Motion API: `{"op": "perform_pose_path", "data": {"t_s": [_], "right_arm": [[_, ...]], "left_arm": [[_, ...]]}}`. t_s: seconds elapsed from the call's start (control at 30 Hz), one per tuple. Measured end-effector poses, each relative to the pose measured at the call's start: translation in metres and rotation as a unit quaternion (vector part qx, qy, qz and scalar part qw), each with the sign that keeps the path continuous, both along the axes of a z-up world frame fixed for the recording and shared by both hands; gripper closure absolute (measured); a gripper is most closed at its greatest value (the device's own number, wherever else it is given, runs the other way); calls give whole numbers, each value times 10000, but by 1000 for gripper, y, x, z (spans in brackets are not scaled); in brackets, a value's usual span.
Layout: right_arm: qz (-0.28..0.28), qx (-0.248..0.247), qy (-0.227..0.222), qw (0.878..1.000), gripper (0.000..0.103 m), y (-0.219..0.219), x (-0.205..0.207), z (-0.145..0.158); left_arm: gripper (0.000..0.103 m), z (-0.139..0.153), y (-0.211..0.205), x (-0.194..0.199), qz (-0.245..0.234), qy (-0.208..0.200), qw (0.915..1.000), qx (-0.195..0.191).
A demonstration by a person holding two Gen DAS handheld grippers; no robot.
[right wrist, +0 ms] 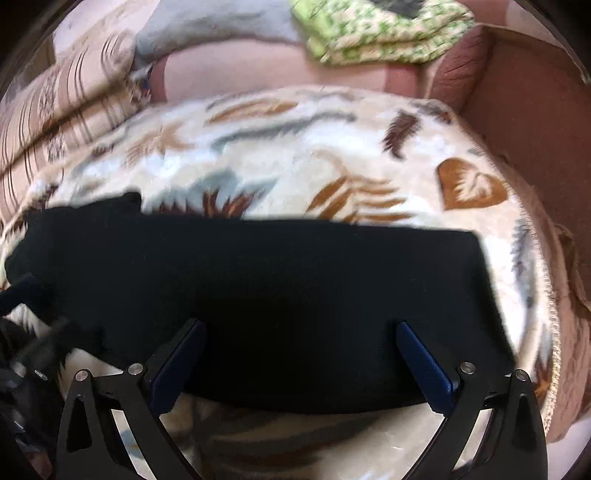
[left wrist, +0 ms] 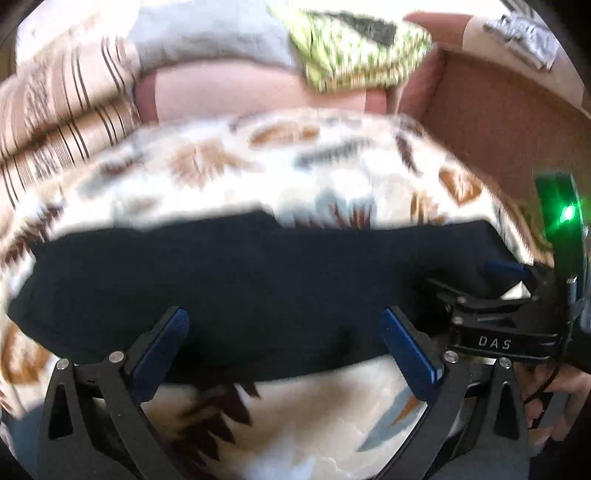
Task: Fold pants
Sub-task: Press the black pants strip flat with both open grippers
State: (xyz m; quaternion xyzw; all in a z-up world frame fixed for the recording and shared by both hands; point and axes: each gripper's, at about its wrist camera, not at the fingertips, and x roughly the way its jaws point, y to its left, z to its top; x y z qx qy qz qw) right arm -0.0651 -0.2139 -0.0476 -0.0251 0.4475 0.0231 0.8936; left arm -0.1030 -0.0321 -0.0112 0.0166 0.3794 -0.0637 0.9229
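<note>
Black pants (left wrist: pixel 240 280) lie flat as a wide band across a cream blanket with brown and blue leaf prints (left wrist: pixel 295 177); they also fill the middle of the right wrist view (right wrist: pixel 295 295). My left gripper (left wrist: pixel 284 332) is open, its blue pads over the near edge of the pants, nothing between them. My right gripper (right wrist: pixel 301 350) is open over the near edge of the pants, towards their right end. The right gripper's body shows at the right of the left wrist view (left wrist: pixel 498 321).
A striped beige cushion (left wrist: pixel 62 110) lies at the far left. A pink sofa back (left wrist: pixel 258 96) runs behind the blanket, with a grey cloth (left wrist: pixel 207 33) and a folded green patterned cloth (left wrist: pixel 351 48) on it. A brown armrest (left wrist: pixel 509 122) stands at the right.
</note>
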Motion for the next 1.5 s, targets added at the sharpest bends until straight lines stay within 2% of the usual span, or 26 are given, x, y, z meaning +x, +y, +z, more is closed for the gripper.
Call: {"op": "perform_pose_path", "data": {"t_s": [0.07,0.1,0.23,0.3,0.33,0.4,0.7,0.77,0.9,1.0,1.13,1.23,1.5], "right_arm": [[-161,-30,-239,9996,1,-6,1,12],[-269,-74,-293,9992,1,-9,5,16],[-352,211,-68,9991,1,-23,38,16],[-310,251,344,9986,0,-26,55,0],[-289,189,659,9972,0,-26,63,-13],[-128,-139,355,9992,1,-17,57,-14],[-328,-87,155,9993,1,-19,48,-11],[-596,-106,-124,9981,1,-25,41,5],[-1391,-313,-914,9856,1,-41,15,59],[-1732,-435,-1205,9765,0,-55,6,90],[-1982,-332,-1364,9701,0,-75,-4,118],[-2059,-156,-1430,9679,0,-83,-13,129],[-2105,143,-1374,9678,0,-95,-21,134]], "left_arm": [[0,15,7,6,133,-264,9996,-7],[0,16,11,12,188,-238,9995,-64],[0,-4,30,51,627,321,9972,-261],[0,-32,34,67,847,905,9922,-157],[0,-40,34,69,869,1056,9906,-81],[0,-40,23,66,781,922,9923,267],[0,-39,25,64,780,818,9935,148],[0,-39,25,65,787,799,9935,170],[0,-41,21,65,823,758,9934,271],[0,-41,21,65,838,737,9933,301],[0,-42,20,66,858,716,9932,330],[0,-42,20,66,875,704,9931,349],[0,-42,19,67,887,685,9930,383]]}}
